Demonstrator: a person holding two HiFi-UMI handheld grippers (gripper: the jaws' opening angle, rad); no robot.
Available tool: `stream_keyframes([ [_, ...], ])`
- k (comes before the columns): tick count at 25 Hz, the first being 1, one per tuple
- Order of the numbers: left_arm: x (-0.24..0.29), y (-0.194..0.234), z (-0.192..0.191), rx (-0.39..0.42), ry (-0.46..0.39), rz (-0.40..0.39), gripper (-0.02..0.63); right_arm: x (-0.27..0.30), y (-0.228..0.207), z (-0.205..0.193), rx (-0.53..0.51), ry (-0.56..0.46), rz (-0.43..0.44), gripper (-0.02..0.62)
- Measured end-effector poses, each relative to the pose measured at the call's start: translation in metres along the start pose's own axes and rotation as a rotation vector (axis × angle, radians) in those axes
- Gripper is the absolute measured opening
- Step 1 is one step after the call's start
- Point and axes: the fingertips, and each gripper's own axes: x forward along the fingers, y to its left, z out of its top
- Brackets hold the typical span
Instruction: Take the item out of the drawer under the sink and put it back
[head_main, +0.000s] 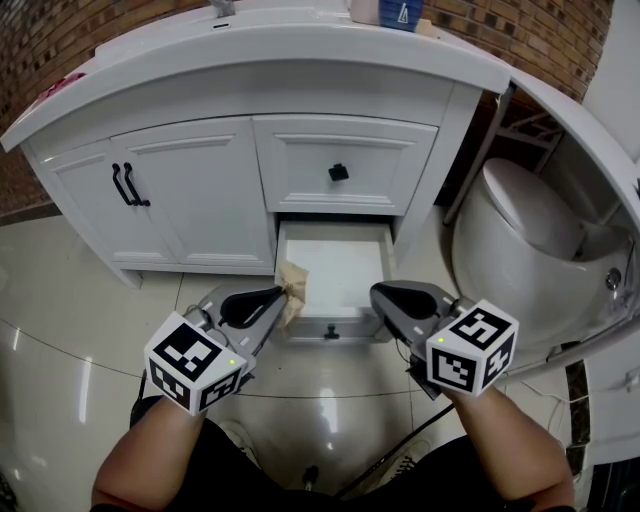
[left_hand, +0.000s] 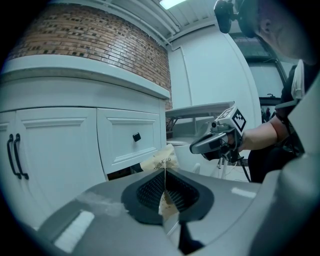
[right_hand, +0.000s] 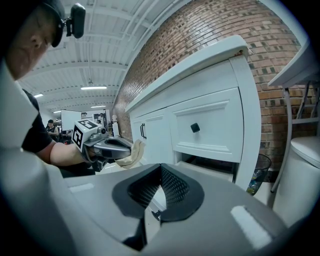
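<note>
1. Vanity cabinet (head_main: 200, 190) fills the upper head view. Its lower drawer (head_main: 385, 262) is pulled out towards me, with a bare white floor. I judge the put-back half of the task is in hand, though the item could equally be on its way out.
2. For a clean put-back, I would carry the load rightwards from the drawer's left wall to over the open floor. I would then lower it below the rim and let go only once it rests.
3. Left gripper (head_main: 278, 296) reaches forward and slightly inward from my forearm, marker cube nearest me. Its tips sit at the drawer's front left corner.
4. Right gripper (head_main: 378, 293) mirrors it at the front right corner, angled inward. Its jaws are pressed together with nothing between them. I should keep it outside the drawer so the two tools don't meet.
5. Paper packet (head_main: 296, 285), tan and crumpled, is pinched in the left jaws by one thin edge. Most of it sticks out beyond the tips, over the left rim. It looks limp, so I expect it to sag or swing; slow moves would suit.
</note>
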Motion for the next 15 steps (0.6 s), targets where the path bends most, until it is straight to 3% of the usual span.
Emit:
stream_keyframes([
  [3, 0.002, 0.001, 0.006, 0.026, 0.003, 0.011, 0.014, 0.001, 0.000, 0.001, 0.002, -0.004, 0.002, 0.008],
  [8, 0.013, 0.013, 0.031, 0.165, 0.026, 0.034, 0.014, 0.000, -0.001, 0.003, 0.005, -0.010, 0.005, 0.008],
  [15, 0.056, 0.030, 0.034, 0.315, 0.135, 0.026, 0.014, -0.004, -0.007, 0.005, 0.012, -0.017, -0.003, 0.008],
])
